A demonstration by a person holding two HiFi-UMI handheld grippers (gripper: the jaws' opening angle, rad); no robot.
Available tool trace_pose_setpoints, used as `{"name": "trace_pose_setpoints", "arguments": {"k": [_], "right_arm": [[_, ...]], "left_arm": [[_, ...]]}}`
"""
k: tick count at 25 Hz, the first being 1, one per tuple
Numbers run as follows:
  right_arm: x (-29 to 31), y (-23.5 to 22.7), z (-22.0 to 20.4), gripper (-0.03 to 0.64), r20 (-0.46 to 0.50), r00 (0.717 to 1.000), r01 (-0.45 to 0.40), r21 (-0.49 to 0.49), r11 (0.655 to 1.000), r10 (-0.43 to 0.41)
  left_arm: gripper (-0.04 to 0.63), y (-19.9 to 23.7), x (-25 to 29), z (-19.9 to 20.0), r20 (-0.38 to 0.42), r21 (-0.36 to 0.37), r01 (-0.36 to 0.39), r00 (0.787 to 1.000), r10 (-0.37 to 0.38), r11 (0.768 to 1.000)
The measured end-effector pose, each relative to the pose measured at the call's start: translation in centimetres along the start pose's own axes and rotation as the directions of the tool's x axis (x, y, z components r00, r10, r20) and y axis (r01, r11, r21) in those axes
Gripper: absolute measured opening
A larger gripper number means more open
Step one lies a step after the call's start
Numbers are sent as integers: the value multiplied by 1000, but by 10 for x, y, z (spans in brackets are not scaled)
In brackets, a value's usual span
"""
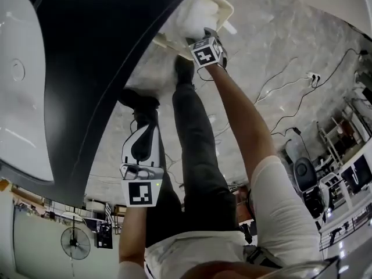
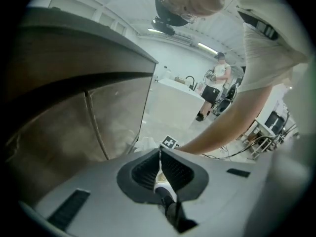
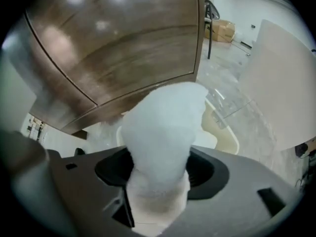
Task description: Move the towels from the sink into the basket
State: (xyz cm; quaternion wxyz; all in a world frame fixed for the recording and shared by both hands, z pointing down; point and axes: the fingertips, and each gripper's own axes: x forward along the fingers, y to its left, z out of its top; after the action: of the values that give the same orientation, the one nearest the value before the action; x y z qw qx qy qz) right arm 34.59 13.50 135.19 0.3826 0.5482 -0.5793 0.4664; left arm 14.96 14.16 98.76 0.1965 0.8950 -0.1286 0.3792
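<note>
**White towel over the basket: letting go cleanly**

Pale veined stone floor fills most of the head view. Beside it stands a dark, matt counter, with brown wood grain on its front in the right gripper view. A smooth, glossy white sink is set into the counter at the far left, and I cannot see whether any towels lie in it.

On the floor by the person's feet is the basket, cream plastic with a rounded rim and a soft white heap already inside. The right gripper points steeply down at it. Its jaws are partly spread, and a fluffy white towel is bunched between them, with its sides against both ribbed pads.

The step in hand looks like the drop. To do it well, the bundle should hang over the basket's hollow rather than its rim, and the jaws should spread fully so the nap does not snag on the ribbing. The gripper should then lift straight up.

The left gripper hangs lower by the person's leg, with its jaws pressed together on nothing.
</note>
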Motion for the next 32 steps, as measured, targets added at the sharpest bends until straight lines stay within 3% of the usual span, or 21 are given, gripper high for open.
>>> {"name": "trace_pose_setpoints", "arguments": {"k": [1, 3, 7, 13, 17, 25, 32], "right_arm": [[12, 1, -7, 335, -18, 1000, -2, -11, 1000, 2], [24, 4, -12, 401, -25, 1000, 3, -13, 1000, -4], [9, 13, 0, 422, 38, 999, 9, 10, 1000, -9], [-51, 9, 23, 421, 96, 995, 0, 4, 1000, 0], [-112, 11, 47, 378, 144, 990, -3, -1, 1000, 3], [-271, 32, 128, 157, 325, 945, 25, -23, 999, -16], [-436, 82, 191, 11, 453, 891, 10, -102, 995, 38]], "left_arm": [[12, -2, 6, -6, -7, 11, 10, 1000, -10, 1000], [12, -3, 14, -18, -20, -8, 14, 1000, -15, 1000], [14, -5, 8, -21, 10, 31, 30, 999, -30, 999], [12, -5, -10, -1, 19, -61, -2, 1000, 3, 998], [12, -2, -35, 33, 63, -51, -11, 998, 15, 999], [12, 4, -116, 117, 197, -24, -55, 979, 58, 998], [12, 4, -205, 190, 338, -8, -104, 936, 100, 995]]}}
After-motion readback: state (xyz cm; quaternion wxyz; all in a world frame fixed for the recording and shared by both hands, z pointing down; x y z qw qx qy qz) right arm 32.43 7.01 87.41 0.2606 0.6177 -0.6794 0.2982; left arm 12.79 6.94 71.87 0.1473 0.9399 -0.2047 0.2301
